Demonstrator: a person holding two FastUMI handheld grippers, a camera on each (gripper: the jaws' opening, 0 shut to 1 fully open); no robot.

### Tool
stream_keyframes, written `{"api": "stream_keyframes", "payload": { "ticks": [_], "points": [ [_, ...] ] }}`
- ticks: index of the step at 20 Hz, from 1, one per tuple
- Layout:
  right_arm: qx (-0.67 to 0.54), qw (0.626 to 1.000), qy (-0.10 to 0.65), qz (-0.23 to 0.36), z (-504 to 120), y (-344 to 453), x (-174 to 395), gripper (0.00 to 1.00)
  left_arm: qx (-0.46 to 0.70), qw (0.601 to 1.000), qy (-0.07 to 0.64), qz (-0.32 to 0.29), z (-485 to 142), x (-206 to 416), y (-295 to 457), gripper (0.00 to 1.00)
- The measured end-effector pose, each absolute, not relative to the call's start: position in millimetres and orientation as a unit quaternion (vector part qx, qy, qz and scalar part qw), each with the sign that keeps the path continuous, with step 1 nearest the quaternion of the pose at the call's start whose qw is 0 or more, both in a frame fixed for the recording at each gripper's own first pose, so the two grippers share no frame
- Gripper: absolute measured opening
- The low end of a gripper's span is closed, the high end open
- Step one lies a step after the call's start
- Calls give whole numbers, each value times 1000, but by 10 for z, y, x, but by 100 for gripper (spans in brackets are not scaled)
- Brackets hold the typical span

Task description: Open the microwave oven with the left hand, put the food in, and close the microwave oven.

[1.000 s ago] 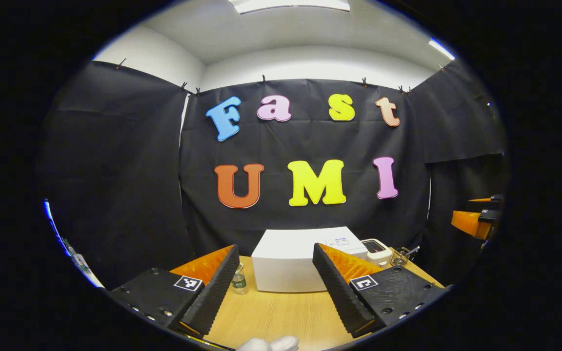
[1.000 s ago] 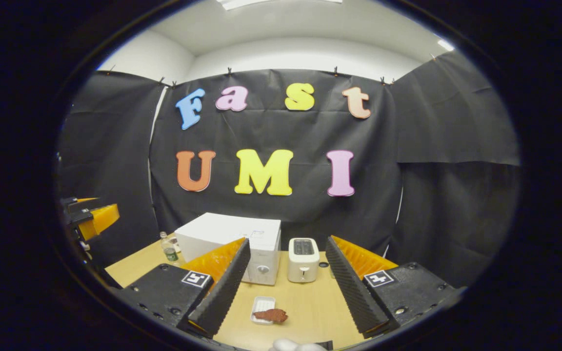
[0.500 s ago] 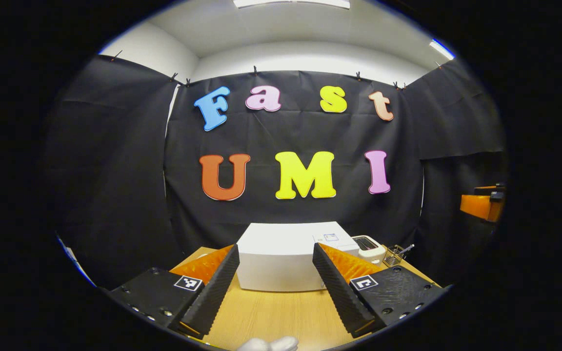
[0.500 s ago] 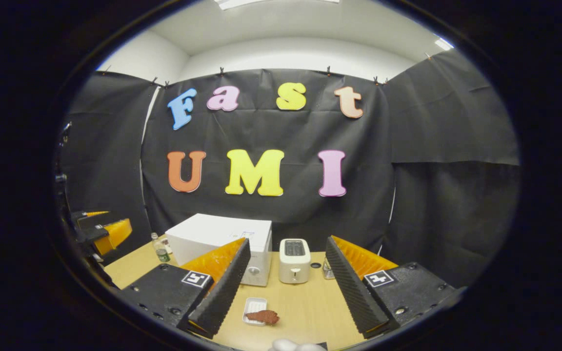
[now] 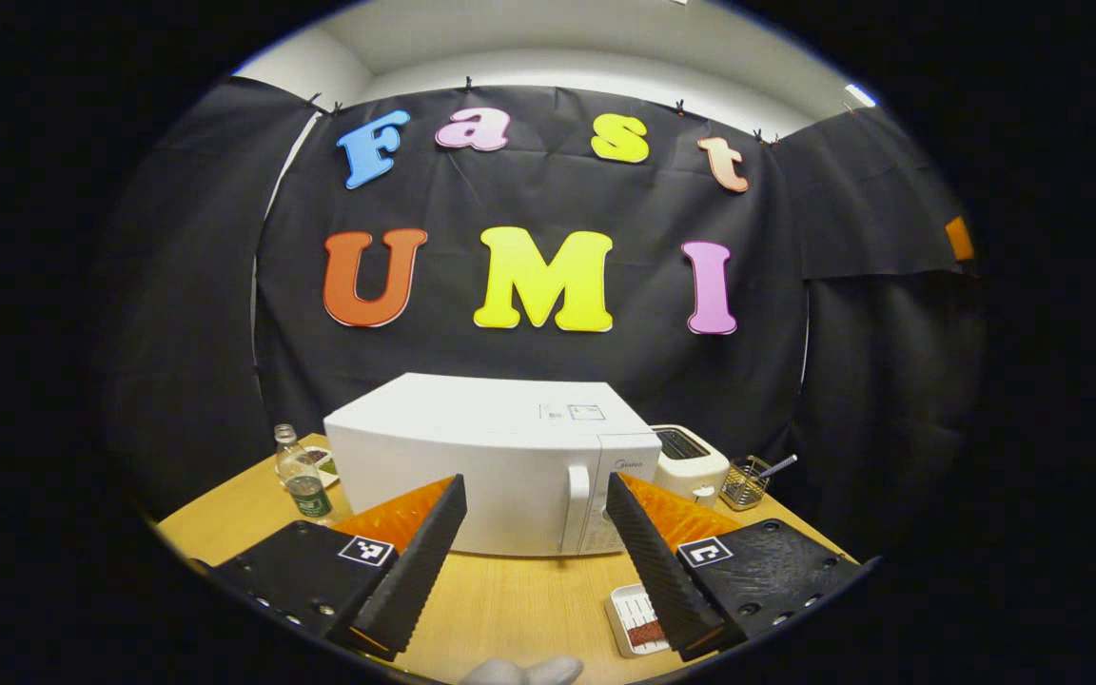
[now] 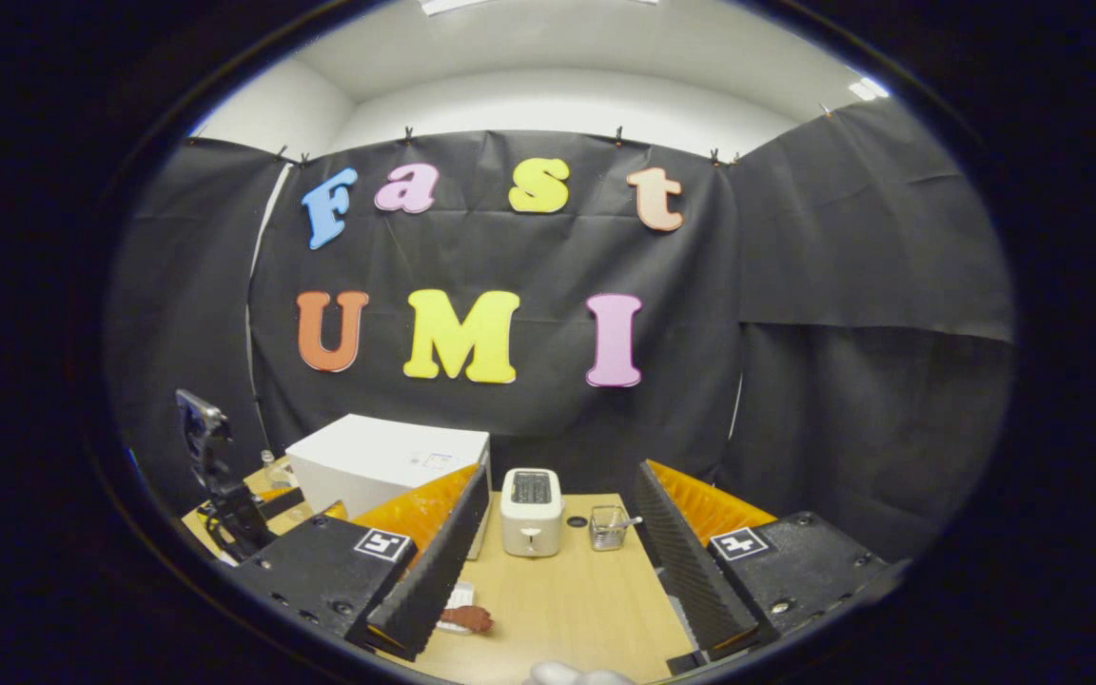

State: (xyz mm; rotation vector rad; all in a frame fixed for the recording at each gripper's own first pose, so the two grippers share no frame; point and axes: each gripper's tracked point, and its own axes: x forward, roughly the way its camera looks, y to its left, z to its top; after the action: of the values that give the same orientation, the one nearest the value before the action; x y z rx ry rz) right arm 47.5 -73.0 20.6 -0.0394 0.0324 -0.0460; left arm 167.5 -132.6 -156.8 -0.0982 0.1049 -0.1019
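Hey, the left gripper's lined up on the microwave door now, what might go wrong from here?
1. The microwave door handle is slim and upright; the open left gripper could miss or slip off it.
2. The food tray lies on the table in front of the door, so a swinging door or gripper might knock it.
3. The bottle beside the microwave may topple if the oven shifts.

I am seeing the microwave oven (image 5: 500, 471) sitting at the desk's (image 5: 529, 609) 12 o'clock, a bottle (image 5: 299, 474) standing at its 9, a toaster (image 5: 689, 461) at its 3, and the food tray (image 5: 638, 620) lying at 5.
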Motion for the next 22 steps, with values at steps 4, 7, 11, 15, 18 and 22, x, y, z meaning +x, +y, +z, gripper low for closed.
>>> {"api": "stream_keyframes", "payload": {
  "ticks": [4,7,11,15,18,22],
  "points": [
    [-34,998,34,-52,75,-1005,510,99,-24,997,58,-53,-2013,2237,-1623,93],
    [-38,995,54,-69,-56,-1156,501,99,-28,995,83,-48,-2329,2605,-1736,93],
    [-38,992,73,-91,-183,-1336,506,99,-31,993,104,-44,-2589,2896,-1802,94],
    [-30,991,87,-95,-299,-1418,526,100,-25,993,97,-68,-2606,2981,-1928,90],
    [-15,991,90,-97,-351,-1465,571,100,-16,993,93,-65,-2661,3088,-1934,58],
    [-23,991,99,-90,-403,-1466,613,100,-32,994,88,-56,-2653,3028,-1854,12]
  ]
}}
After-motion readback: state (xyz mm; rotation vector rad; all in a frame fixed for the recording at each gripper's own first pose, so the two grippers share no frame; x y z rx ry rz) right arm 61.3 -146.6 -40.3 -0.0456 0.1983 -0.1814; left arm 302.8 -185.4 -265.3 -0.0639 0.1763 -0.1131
